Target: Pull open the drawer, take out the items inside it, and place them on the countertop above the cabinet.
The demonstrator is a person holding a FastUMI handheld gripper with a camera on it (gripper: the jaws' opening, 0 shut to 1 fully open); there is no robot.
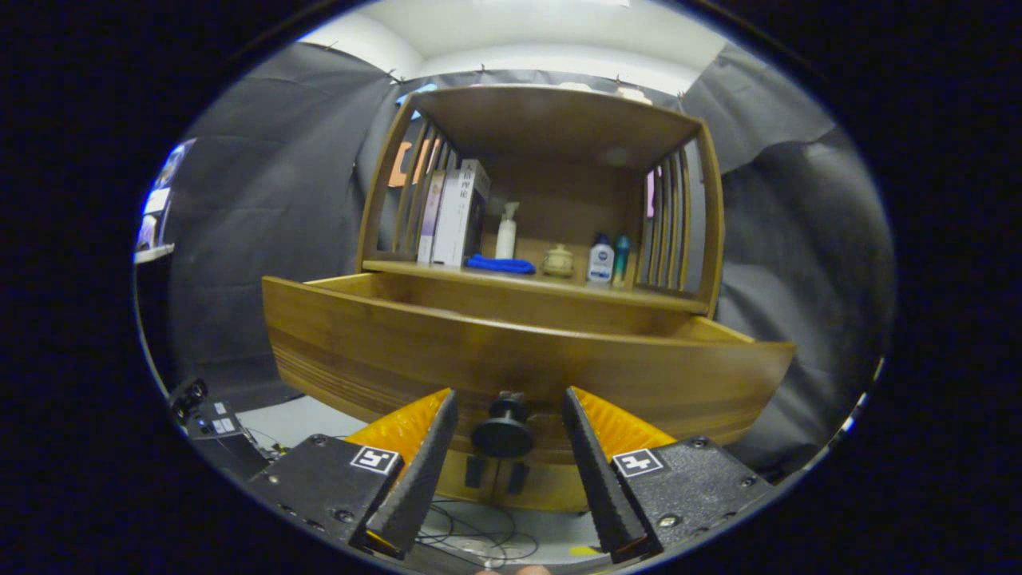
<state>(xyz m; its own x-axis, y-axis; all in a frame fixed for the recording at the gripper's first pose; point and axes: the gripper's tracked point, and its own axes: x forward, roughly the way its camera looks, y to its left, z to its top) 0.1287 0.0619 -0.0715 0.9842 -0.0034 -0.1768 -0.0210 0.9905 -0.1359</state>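
Observation:
The wooden cabinet's drawer [383, 351] stands pulled out toward me, its curved front panel wide across the view. Its dark round knob [503, 431] sits in the gap between my two fingers, touching neither. My gripper [508, 403] is open, fingertips close to the drawer front on either side of the knob. The drawer's inside is hidden behind its front panel. Above it, the countertop [639, 294] carries upright books [451, 216], a folded blue cloth [501, 264], a white spray bottle [506, 231], a small lidded pot [558, 261], a white-and-blue bottle [600, 260] and a teal bottle [621, 260].
The cabinet's slatted side walls [669, 224] and top board [551, 120] enclose the countertop shelf. Cables [471, 535] lie on the floor below the drawer. A small dark device [209, 419] sits low on the left.

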